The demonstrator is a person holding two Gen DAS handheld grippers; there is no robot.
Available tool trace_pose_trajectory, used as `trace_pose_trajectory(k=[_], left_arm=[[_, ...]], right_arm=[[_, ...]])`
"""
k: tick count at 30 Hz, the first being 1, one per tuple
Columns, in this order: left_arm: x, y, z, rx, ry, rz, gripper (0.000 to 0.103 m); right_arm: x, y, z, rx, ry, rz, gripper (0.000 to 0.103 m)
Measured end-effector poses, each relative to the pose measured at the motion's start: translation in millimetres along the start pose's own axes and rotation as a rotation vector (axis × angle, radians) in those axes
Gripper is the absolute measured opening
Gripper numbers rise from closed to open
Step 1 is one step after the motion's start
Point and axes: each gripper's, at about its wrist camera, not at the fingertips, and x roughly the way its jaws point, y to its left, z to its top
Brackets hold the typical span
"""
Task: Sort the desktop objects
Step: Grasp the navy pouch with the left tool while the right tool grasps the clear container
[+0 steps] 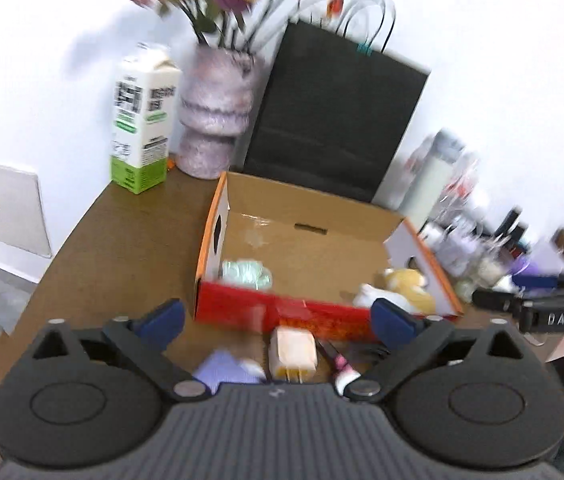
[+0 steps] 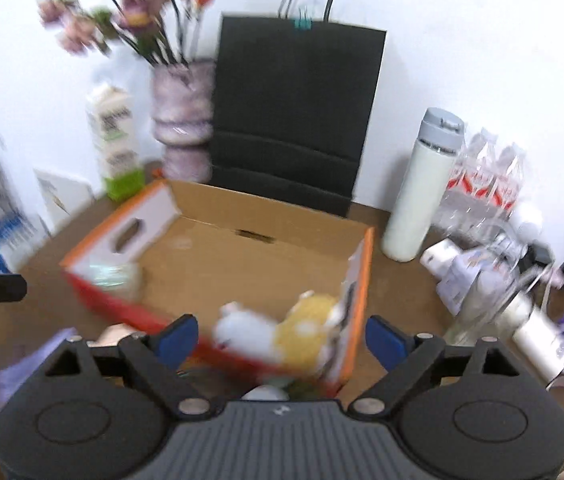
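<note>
An open cardboard box (image 1: 306, 216) with a red front and orange rims sits mid-desk; it also shows in the right wrist view (image 2: 249, 216). Inside lie a pale green packet (image 1: 246, 274) and a yellow-and-white plush toy (image 1: 406, 286), which the right wrist view shows in the box's near right corner (image 2: 302, 330). In front of the box lie a white charger plug (image 1: 293, 354), a purple paper (image 1: 221, 368) and a pink pen (image 1: 340, 362). My left gripper (image 1: 277, 316) is open and empty above these. My right gripper (image 2: 282, 334) is open and empty over the box's near right corner.
A milk carton (image 1: 143, 120), a vase of flowers (image 1: 217, 112) and a black paper bag (image 1: 334, 120) stand behind the box. A white bottle (image 2: 422, 188), plastic-wrapped bottles (image 2: 486, 184) and small clutter (image 2: 522, 300) crowd the right side. The desk's left edge (image 1: 61, 248) drops off.
</note>
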Motion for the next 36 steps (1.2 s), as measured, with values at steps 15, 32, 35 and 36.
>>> trace_pose_trajectory(k=[15,32,35,36], left_arm=[[-64.9,-8.0,-177.7,-0.006,-0.088,0.079,0.103],[57.2,-14.5,-116.9,-0.174,0.104,0.050,0.088],[60.3,-13.6,-117.5,-0.187,0.092,0.054,0.083],[59.9,-13.4,-116.8,-0.185,0.088,0.048,0.080]], right_arm=[[-52.0,42.8,-205.3,0.256,-0.114,0.038,0.101],[-10.9,-8.6,-148.7,0.249,-0.233,-0.016,0.093],[10.7,-18.9,-134.9,0.240,-0.248,-0.008,0.089],[19.0,-21.2,-130.7,0.241,-0.239,-0.008,0.084]])
